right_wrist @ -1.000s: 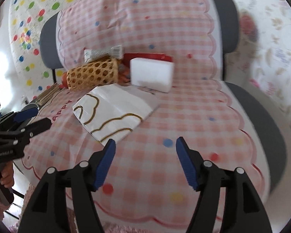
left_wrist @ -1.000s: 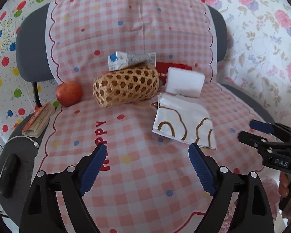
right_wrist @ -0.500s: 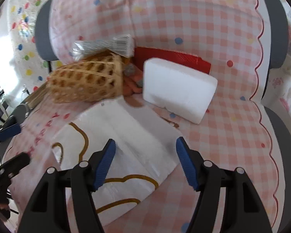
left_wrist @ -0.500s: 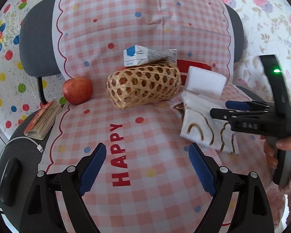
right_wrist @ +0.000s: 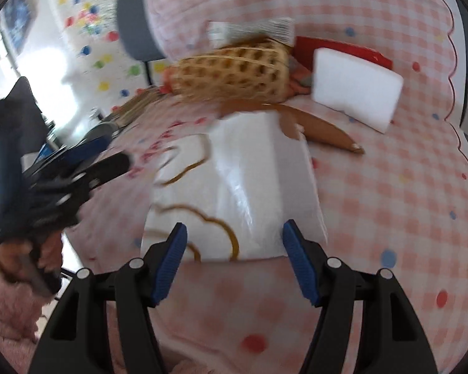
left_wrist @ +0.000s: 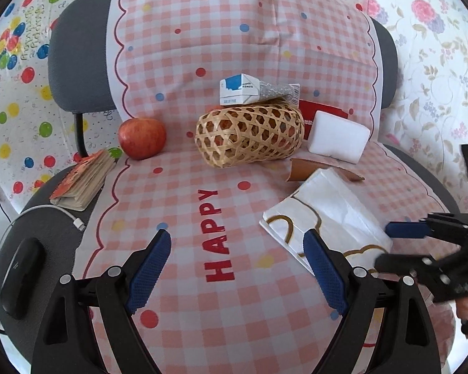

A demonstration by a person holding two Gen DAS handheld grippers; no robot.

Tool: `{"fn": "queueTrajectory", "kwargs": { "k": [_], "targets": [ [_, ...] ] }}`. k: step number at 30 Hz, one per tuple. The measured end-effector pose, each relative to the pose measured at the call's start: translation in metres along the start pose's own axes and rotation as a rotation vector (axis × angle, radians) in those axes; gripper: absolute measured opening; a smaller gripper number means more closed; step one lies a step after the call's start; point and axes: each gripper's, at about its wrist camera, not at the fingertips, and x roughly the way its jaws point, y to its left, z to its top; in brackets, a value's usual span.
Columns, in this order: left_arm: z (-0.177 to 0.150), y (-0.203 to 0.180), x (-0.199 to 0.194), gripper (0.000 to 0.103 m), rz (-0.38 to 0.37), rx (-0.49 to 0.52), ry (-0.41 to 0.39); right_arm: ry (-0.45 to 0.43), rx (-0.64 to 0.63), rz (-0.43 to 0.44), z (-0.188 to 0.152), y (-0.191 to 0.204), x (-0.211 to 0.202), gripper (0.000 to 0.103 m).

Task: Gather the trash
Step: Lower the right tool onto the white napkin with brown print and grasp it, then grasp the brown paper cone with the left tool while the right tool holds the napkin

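Right gripper point(right_wrist: 234, 258) jaws released, straddling near edge of white bag point(right_wrist: 249, 187), not pinching. Left gripper point(left_wrist: 237, 268) released, bag just beside its right jaw. Push in deeper before clamping.

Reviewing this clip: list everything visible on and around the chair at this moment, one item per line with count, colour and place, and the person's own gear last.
woven basket: 1, tan, lying on its side mid-seat
small carton: 1, white and blue, on top of the basket
foil wrapper: 1, silver, beside the carton
apple: 1, red, left of the basket
foam block: 1, white, right of the basket
red packet: 1, red, behind the block
brown scrap: 1, brown, in front of the block
paper bag: 1, white with gold lines, seat right
notebook: 1, orange cover, chair's left edge
mouse: 1, black, far left
cable: 1, white, near the notebook
checked cloth: 1, pink, over the chair
left gripper: jaws open, empty
right gripper: jaws open, at the bag's near edge
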Motion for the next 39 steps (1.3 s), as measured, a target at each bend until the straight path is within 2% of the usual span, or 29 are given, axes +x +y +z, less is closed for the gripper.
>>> {"fn": "queueTrajectory", "kwargs": {
  "k": [3, 6, 8, 10, 13, 17, 21, 23, 24, 25, 27, 30, 33, 35, 37, 39],
  "targets": [
    [-0.002, 0.005, -0.004, 0.086, 0.012, -0.012, -0.005, -0.074, -0.044, -0.124, -0.002, 0.014, -0.007, 0.066],
    [-0.004, 0.01, -0.007, 0.086, 0.018, -0.026, -0.006, -0.114, -0.048, -0.175, -0.001, 0.021, -0.003, 0.066],
    [-0.007, 0.012, -0.009, 0.086, 0.024, -0.028, -0.006, -0.11, -0.058, -0.179, -0.001, 0.023, 0.005, 0.067],
    [-0.009, 0.014, -0.009, 0.086, 0.022, -0.033, -0.002, -0.064, -0.088, -0.204, -0.007, 0.029, 0.018, 0.07],
    [-0.015, 0.017, -0.009, 0.086, 0.017, -0.043, 0.008, -0.077, -0.143, -0.276, -0.014, 0.036, 0.02, 0.072],
    [-0.019, 0.017, -0.008, 0.086, 0.005, -0.051, 0.014, -0.092, -0.105, -0.301, -0.017, 0.039, 0.018, 0.071],
    [-0.02, 0.018, -0.01, 0.086, 0.007, -0.042, 0.014, -0.133, -0.12, -0.326, -0.029, 0.047, 0.013, 0.055],
    [-0.021, 0.019, -0.012, 0.086, 0.008, -0.046, 0.013, -0.147, -0.122, -0.316, -0.032, 0.049, 0.007, 0.039],
    [-0.021, 0.019, -0.013, 0.086, 0.009, -0.047, 0.012, -0.151, -0.119, -0.305, -0.033, 0.05, 0.004, 0.02],
    [-0.022, 0.019, -0.013, 0.086, 0.01, -0.046, 0.01, -0.151, -0.113, -0.291, -0.032, 0.051, 0.002, 0.008],
    [-0.021, 0.018, -0.015, 0.086, 0.008, -0.044, 0.005, -0.162, -0.082, -0.266, -0.03, 0.049, -0.009, 0.005],
    [-0.017, 0.015, -0.018, 0.086, 0.007, -0.036, -0.003, -0.254, -0.052, -0.27, -0.024, 0.044, -0.038, 0.004],
    [-0.011, 0.011, -0.02, 0.086, 0.003, -0.025, -0.014, -0.43, 0.039, -0.363, -0.017, 0.027, -0.087, 0.004],
    [-0.007, 0.006, -0.019, 0.086, -0.005, -0.015, -0.017, -0.478, 0.079, -0.44, -0.016, 0.016, -0.104, 0.004],
    [-0.002, -0.002, -0.015, 0.086, -0.019, 0.002, -0.013, -0.456, 0.075, -0.517, -0.015, 0.005, -0.103, 0.004],
    [0.004, -0.013, -0.008, 0.086, -0.03, 0.035, -0.007, -0.418, 0.089, -0.553, -0.019, -0.005, -0.094, 0.004]
  ]
}}
